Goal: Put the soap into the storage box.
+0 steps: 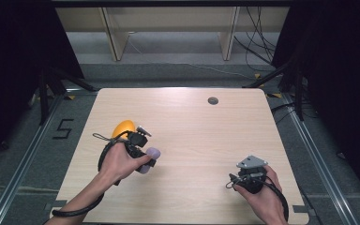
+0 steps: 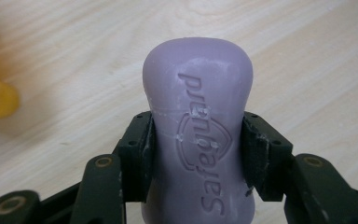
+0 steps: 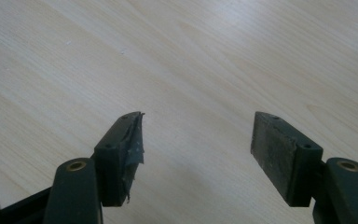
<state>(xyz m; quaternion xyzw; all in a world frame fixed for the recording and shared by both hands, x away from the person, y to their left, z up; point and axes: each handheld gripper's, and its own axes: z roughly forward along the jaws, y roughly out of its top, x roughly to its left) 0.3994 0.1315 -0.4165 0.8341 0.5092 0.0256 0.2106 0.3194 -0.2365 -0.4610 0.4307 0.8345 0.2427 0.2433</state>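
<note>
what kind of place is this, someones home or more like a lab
Most likely a lab or recording studio, not a home. A bare wooden table stands between black curtains, loose cables run over the grey floor behind it, and a taped number 5 marks the floor at the left.

Lab: black curtains, floor rails, loose cables.

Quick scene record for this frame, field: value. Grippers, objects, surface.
surface: light wooden table
left gripper: shut on purple soap bar, jaws clamping its two sides
purple soap bar: embossed "Safeguard", far end sticking out past the jaws
right gripper: open, nothing between the jaws, bare table beyond them
yellow object: on the table beside the left gripper, not held
table hole: small dark grommet near the far edge
</note>
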